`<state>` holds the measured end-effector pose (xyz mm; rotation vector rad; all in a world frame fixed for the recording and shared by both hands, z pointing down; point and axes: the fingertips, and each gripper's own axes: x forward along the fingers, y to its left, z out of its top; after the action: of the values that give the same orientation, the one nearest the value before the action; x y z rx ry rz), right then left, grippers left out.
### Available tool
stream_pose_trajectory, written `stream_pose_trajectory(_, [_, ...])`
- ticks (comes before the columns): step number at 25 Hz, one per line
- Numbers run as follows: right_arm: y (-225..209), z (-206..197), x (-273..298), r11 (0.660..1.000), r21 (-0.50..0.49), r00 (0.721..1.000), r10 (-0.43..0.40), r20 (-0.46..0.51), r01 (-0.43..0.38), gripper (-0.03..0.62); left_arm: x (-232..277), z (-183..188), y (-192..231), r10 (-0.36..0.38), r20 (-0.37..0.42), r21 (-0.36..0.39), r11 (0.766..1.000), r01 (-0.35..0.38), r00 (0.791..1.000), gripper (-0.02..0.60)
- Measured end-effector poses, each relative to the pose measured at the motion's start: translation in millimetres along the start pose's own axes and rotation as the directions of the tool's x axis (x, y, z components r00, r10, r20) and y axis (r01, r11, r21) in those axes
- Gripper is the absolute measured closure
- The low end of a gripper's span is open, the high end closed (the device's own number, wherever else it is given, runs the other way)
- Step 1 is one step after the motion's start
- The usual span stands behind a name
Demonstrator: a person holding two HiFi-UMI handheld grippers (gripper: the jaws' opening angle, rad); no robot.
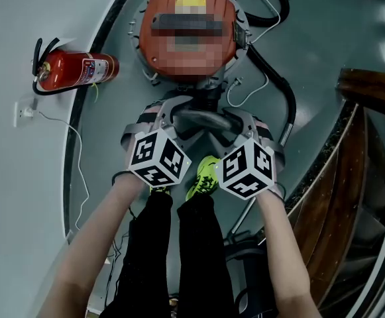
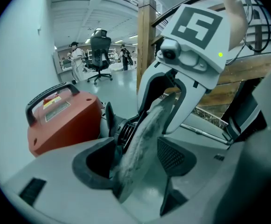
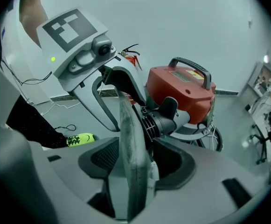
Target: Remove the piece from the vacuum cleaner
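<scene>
While the grey curved piece [image 1: 202,119] sits plugged into the red vacuum cleaner [image 1: 187,25], the left gripper [image 2: 137,155] and right gripper [image 3: 135,164] both clamp it from opposite sides, apparently bracing to pull it straight off the ribbed black collar [image 3: 155,120].

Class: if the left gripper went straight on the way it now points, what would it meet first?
The left gripper has the grey tube between its jaws, so it meets that at once. Straight beyond is probably the right gripper, though depth is unclear.
</scene>
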<state>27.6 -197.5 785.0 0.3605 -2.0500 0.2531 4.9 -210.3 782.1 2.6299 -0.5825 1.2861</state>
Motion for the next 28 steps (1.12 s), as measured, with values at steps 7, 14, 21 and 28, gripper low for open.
stream_pose_trajectory(7, [-3.1,-1.9,4.3,1.000,0.007,1.000,0.014,-0.010,-0.014,0.364,3.5,-4.8,-3.3,-0.011,-0.026,0.021,1.000,0.012,1.000,0.291])
stream_pose_trajectory(14, [-4.2,-1.1,4.9,1.000,-0.001,1.000,0.022,-0.001,-0.022,0.411,4.6,-6.3,-0.7,-0.013,-0.038,0.022,1.000,0.013,0.999,0.332])
stream_pose_trajectory(21, [-6.4,0.2,6.2,1.000,0.006,1.000,0.016,0.006,-0.016,0.445,4.7,-7.4,-1.6,-0.020,-0.049,0.021,1.000,0.021,0.999,0.392])
stream_pose_trajectory(28, [-7.3,0.3,4.8,1.000,0.015,1.000,0.007,0.013,-0.007,0.484,3.3,-6.9,3.5,0.001,-0.044,0.009,1.000,-0.001,0.999,0.454])
